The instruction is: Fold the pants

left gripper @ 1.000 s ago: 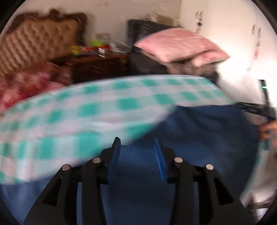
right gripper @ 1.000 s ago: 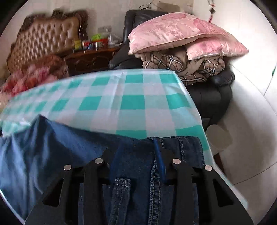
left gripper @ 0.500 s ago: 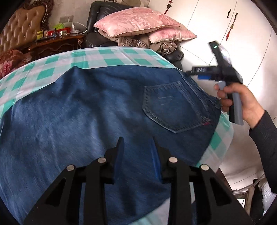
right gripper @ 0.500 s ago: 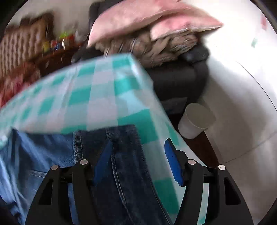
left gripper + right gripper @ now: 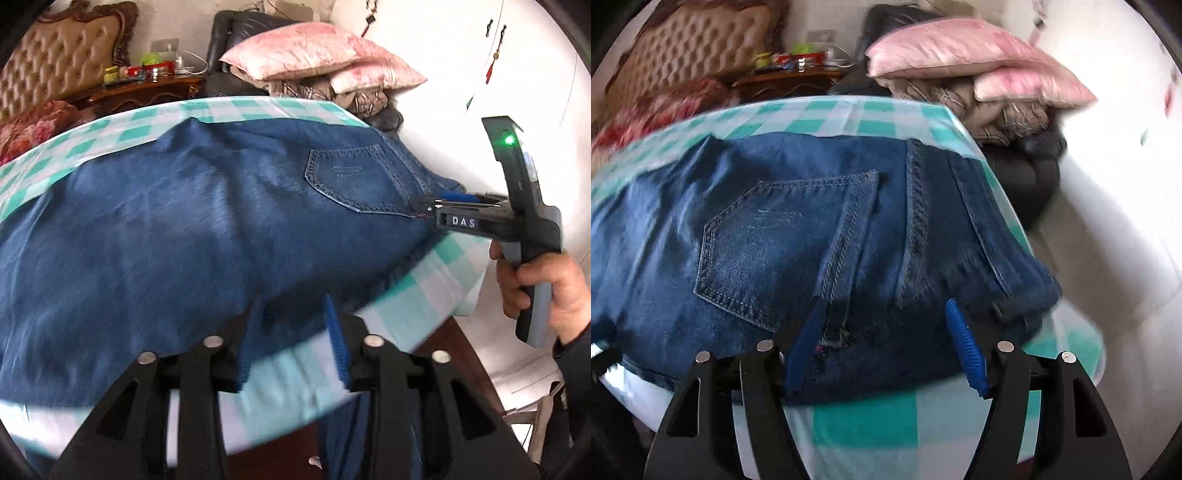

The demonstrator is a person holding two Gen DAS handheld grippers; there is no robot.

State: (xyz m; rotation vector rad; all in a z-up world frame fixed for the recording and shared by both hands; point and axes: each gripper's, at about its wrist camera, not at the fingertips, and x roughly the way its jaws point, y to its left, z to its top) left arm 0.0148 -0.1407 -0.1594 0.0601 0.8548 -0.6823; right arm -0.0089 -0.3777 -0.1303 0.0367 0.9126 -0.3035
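Dark blue jeans (image 5: 192, 229) lie spread on a table with a teal-and-white checked cloth (image 5: 110, 133), back pocket (image 5: 351, 181) up. My left gripper (image 5: 291, 343) is open at the jeans' near edge, its fingers either side of the cloth's rim. My right gripper (image 5: 886, 343) is open, its fingers astride the waistband corner of the jeans (image 5: 798, 236) near the pocket (image 5: 783, 240). It also shows in the left wrist view (image 5: 436, 206), held in a hand at the waist end.
A dark armchair piled with pink pillows (image 5: 314, 55) and blankets stands behind the table. A wooden nightstand (image 5: 147, 88) with small items and a tufted headboard (image 5: 59, 62) are at the back left. A white wall (image 5: 1126, 184) is on the right.
The right gripper let go of the waistband, pulled away, then came back open to the waistband corner. The left gripper drew back to the jeans' near edge, still open.
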